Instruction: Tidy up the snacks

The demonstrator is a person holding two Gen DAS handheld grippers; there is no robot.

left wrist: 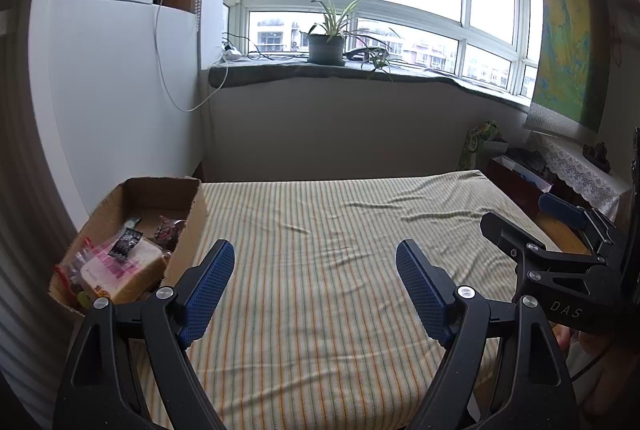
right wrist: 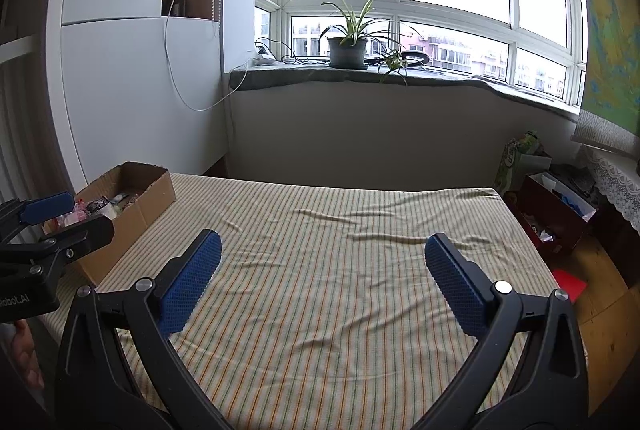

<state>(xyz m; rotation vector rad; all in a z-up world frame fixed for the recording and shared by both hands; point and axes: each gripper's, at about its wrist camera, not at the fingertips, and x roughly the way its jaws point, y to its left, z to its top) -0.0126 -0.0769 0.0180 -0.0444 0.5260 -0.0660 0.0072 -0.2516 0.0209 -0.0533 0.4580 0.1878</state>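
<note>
Well left of both empty tools (left wrist: 315, 262) (right wrist: 322, 256), snacks (left wrist: 116, 266) fill box (left wrist: 198, 206).

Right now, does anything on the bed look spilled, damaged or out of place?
Nothing is spilled. The snacks all lie inside the cardboard box at the bed's left edge. The striped sheet is only wrinkled. The box's rim looks roughly torn, nothing more.

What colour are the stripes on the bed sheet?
The sheet is cream with thin orange and green stripes, clearest in the right wrist view.
</note>
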